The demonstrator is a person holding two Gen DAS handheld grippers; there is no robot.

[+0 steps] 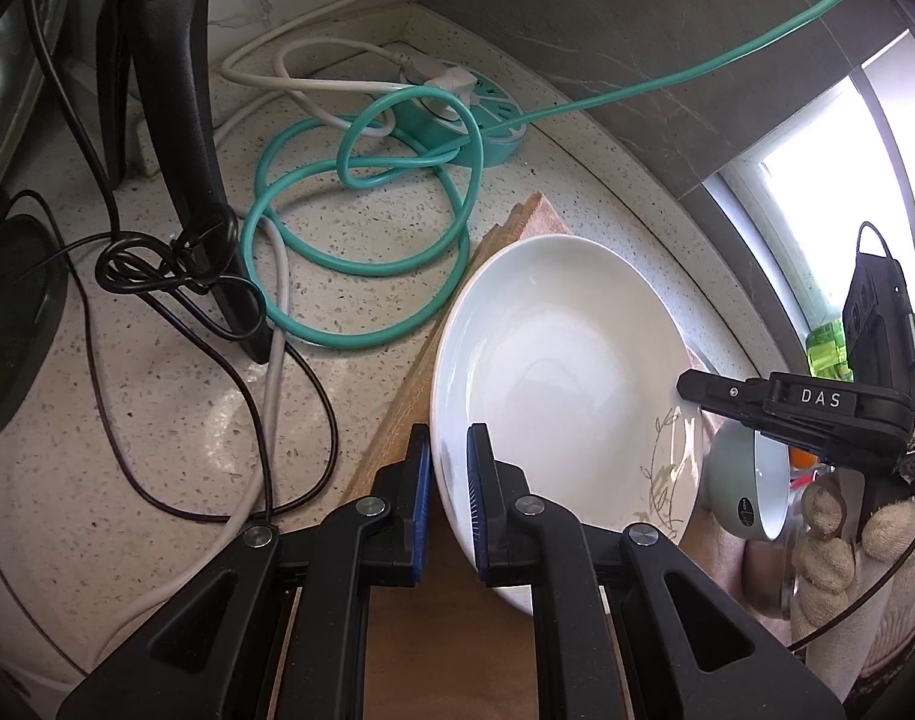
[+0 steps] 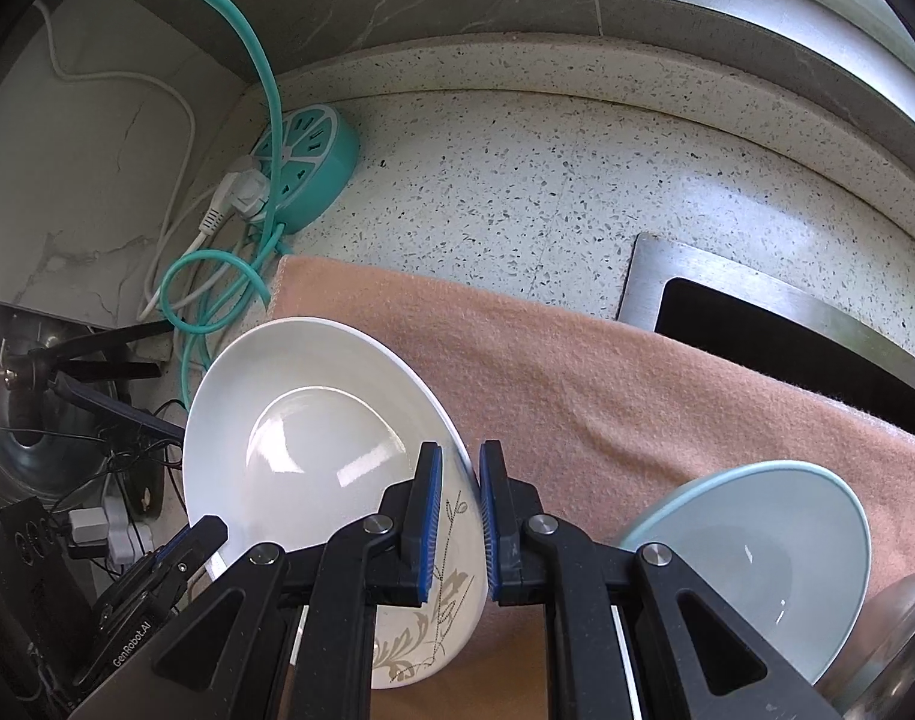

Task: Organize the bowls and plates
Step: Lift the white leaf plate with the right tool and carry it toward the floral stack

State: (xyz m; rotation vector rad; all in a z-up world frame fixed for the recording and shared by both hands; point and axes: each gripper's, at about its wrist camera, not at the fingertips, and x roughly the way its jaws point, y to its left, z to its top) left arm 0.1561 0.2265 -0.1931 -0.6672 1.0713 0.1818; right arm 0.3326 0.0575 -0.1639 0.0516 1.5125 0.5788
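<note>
A white plate (image 1: 565,360) with a leaf pattern on one edge is held tilted above a tan cloth (image 1: 409,402). My left gripper (image 1: 448,480) is shut on its near left rim. My right gripper (image 2: 460,516) is shut on the patterned rim of the same plate (image 2: 313,432); it shows in the left wrist view (image 1: 697,389) at the plate's right edge. A pale green bowl (image 2: 757,558) lies tilted on the pink-tan cloth (image 2: 607,384) to the right, also in the left wrist view (image 1: 751,480).
A teal round power strip (image 1: 457,114) with coiled teal cable (image 1: 361,252) and white and black cords sits at the counter's back left corner. A steel sink rim (image 2: 649,282) lies behind the cloth at right. Dark appliances stand at the left (image 1: 13,312).
</note>
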